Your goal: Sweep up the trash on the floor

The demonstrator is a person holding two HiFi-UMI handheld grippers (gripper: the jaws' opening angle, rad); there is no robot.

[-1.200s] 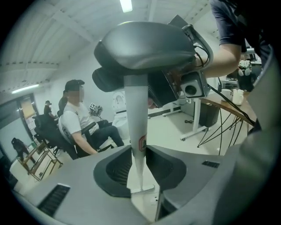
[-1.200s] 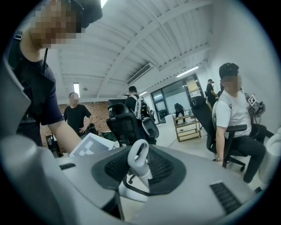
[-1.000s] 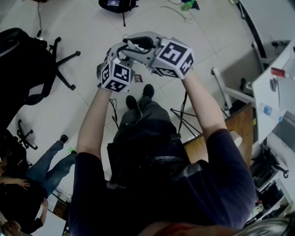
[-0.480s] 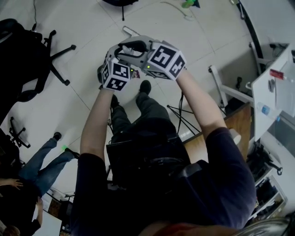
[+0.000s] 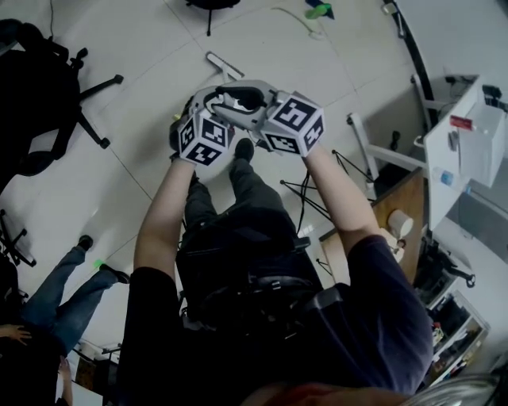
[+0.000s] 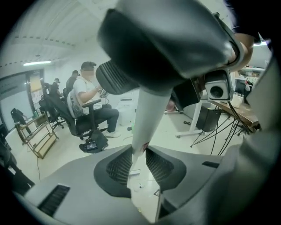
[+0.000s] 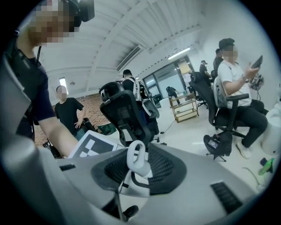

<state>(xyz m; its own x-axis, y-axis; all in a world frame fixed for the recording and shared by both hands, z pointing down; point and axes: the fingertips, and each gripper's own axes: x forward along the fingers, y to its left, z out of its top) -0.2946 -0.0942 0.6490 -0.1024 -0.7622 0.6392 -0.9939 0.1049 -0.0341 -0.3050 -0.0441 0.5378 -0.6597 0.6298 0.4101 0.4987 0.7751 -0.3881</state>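
Since a second ago both tongs have sunk together toward the floor (image 5: 159, 95), and the red wrapper by our shoes (image 5: 244, 148) is now hidden beneath them. Our left tongs (image 6: 139, 160) pinch the white broom handle (image 6: 147, 114); just above, our right tongs (image 7: 137, 171) clamp its looped top end (image 7: 136, 159). We judge the pole light, stiff and slick, apt to twist; a lower left grip would steer better. Our forearms (image 5: 163, 214) reach forward side by side. Beyond the left tongs small scraps (image 6: 135, 172) dot the floor; a green scrap (image 5: 317, 11) lies far ahead.
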